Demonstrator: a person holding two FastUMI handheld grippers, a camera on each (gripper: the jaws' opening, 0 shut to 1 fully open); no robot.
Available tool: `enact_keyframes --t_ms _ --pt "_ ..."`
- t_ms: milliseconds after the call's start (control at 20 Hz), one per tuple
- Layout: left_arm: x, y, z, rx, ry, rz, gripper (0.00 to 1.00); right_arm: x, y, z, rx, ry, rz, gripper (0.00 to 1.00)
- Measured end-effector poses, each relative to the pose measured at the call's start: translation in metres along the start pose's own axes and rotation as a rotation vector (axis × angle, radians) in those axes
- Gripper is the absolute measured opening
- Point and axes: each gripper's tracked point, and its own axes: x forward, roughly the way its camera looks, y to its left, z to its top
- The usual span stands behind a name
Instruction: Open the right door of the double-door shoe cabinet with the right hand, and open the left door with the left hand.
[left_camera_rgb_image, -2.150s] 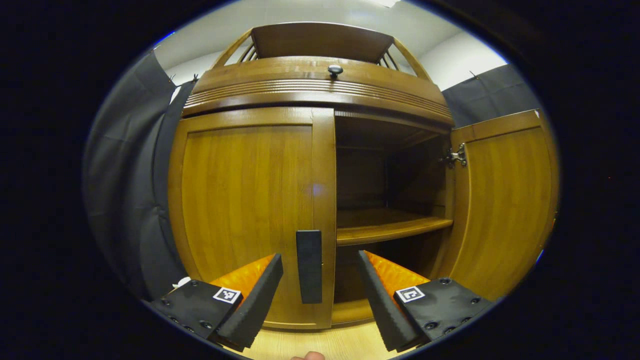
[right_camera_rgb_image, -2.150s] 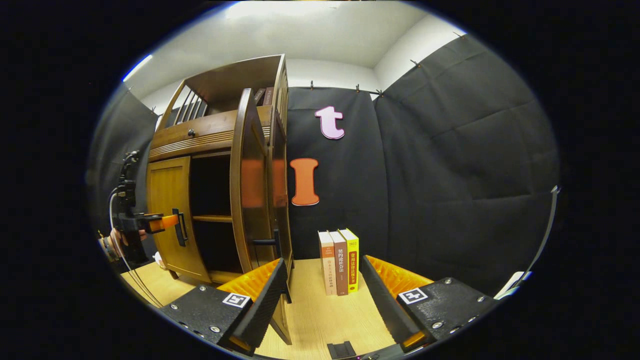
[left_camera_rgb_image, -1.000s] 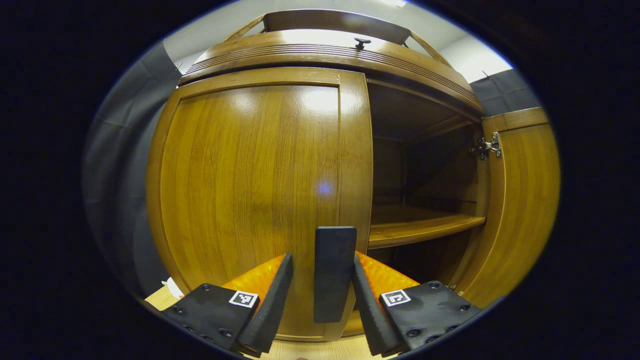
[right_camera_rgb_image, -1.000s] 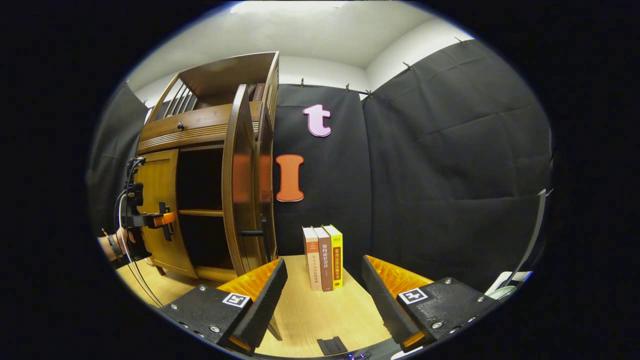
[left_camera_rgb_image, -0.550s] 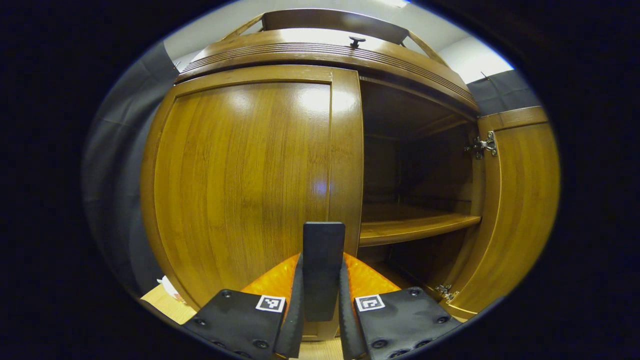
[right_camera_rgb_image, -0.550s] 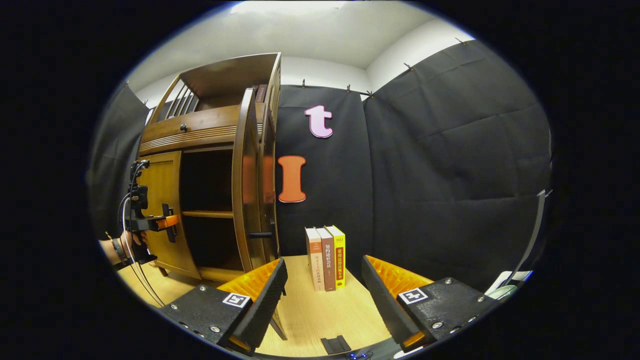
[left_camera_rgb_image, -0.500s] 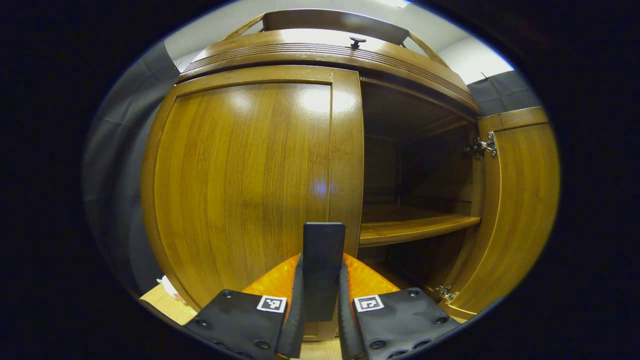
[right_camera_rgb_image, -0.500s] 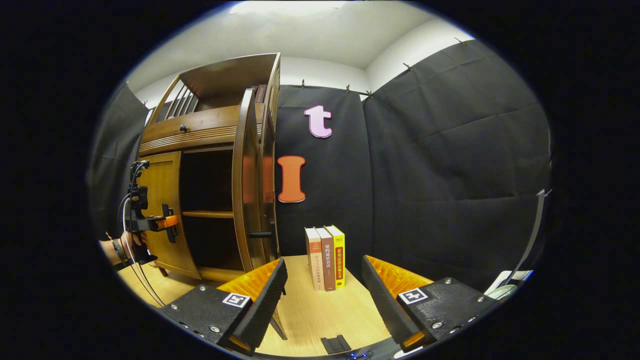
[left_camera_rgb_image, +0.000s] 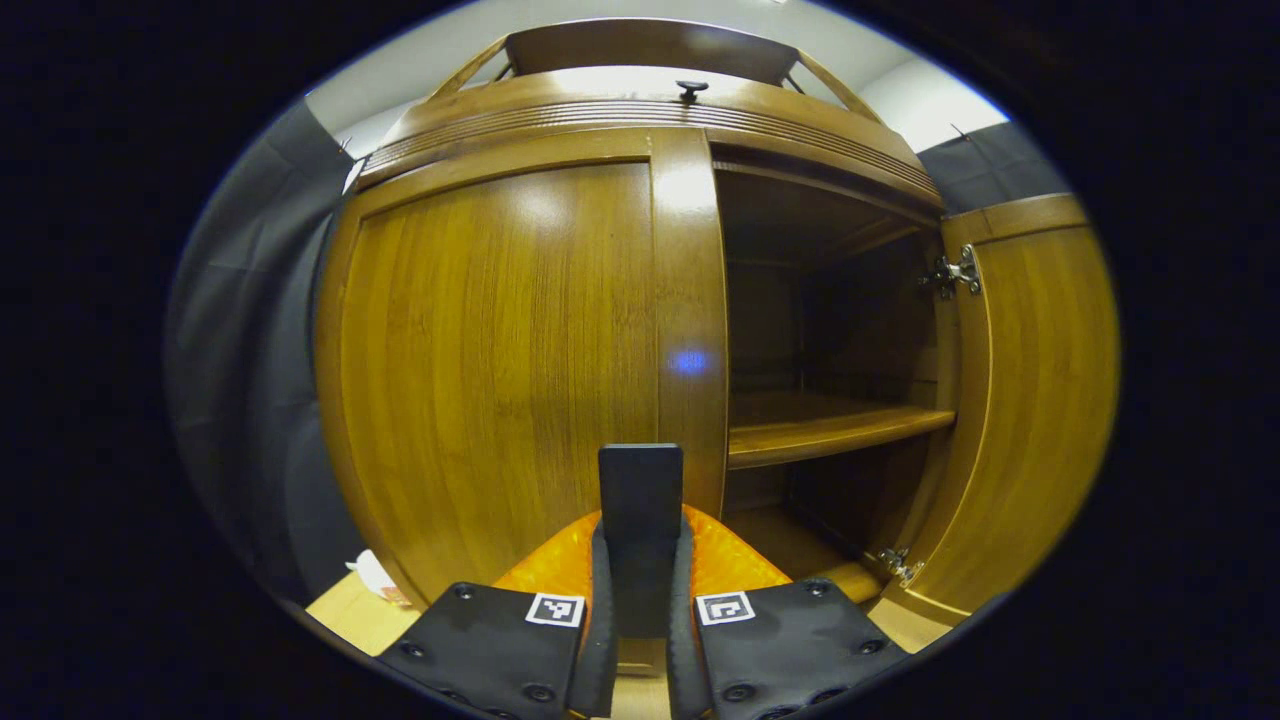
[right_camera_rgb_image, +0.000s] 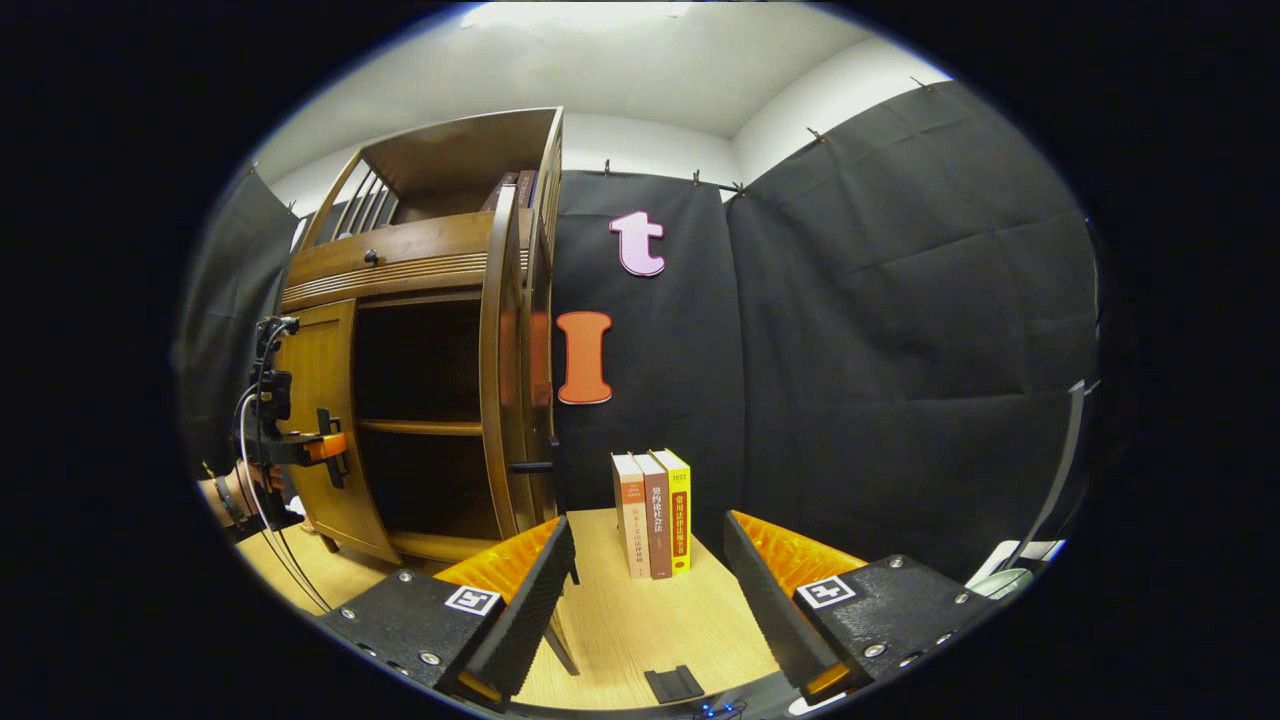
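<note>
The wooden shoe cabinet (right_camera_rgb_image: 420, 260) stands at the left of the right gripper view. Its right door (right_camera_rgb_image: 505, 370) hangs wide open, edge-on, with its black handle (right_camera_rgb_image: 535, 467) sticking out. My right gripper (right_camera_rgb_image: 645, 570) is open and empty, low in front of that door and apart from it. In the left gripper view the left door (left_camera_rgb_image: 500, 340) is close ahead, and my left gripper (left_camera_rgb_image: 640, 570) is shut on its black handle (left_camera_rgb_image: 640, 490). I cannot tell whether this door is closed or barely ajar. The open right door (left_camera_rgb_image: 1030, 400) is at the right.
An inner shelf (left_camera_rgb_image: 830, 430) crosses the dark open half of the cabinet. Three upright books (right_camera_rgb_image: 655, 515) stand on the wooden table (right_camera_rgb_image: 620, 620) by the black cloth wall. A small black piece (right_camera_rgb_image: 672, 685) lies near the table's front. A hand (right_camera_rgb_image: 235, 495) holds the left gripper (right_camera_rgb_image: 300, 447).
My left gripper closed in on the left door's handle and shut on it. The right door has swung a little wider. My right gripper stays open and has barely moved.
</note>
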Motion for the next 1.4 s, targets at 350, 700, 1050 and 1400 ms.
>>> enact_keyframes --t_ms 350,700,1050,1400 --pt "-0.055 0.016 -0.001 0.012 0.011 0.016 0.27 0.002 0.019 0.0 0.01 0.01 0.048 0.92" --pt "-0.128 0.069 0.0 -0.005 0.019 0.104 0.26 0.013 0.034 0.009 0.024 -0.009 0.093 0.92" --pt "-0.184 0.144 0.0 0.032 0.001 0.228 0.18 0.021 0.038 0.016 0.037 -0.014 0.112 0.92" --pt "-0.195 0.199 -0.007 0.077 -0.008 0.185 0.14 0.019 0.051 0.03 0.0 -0.019 0.119 0.92"
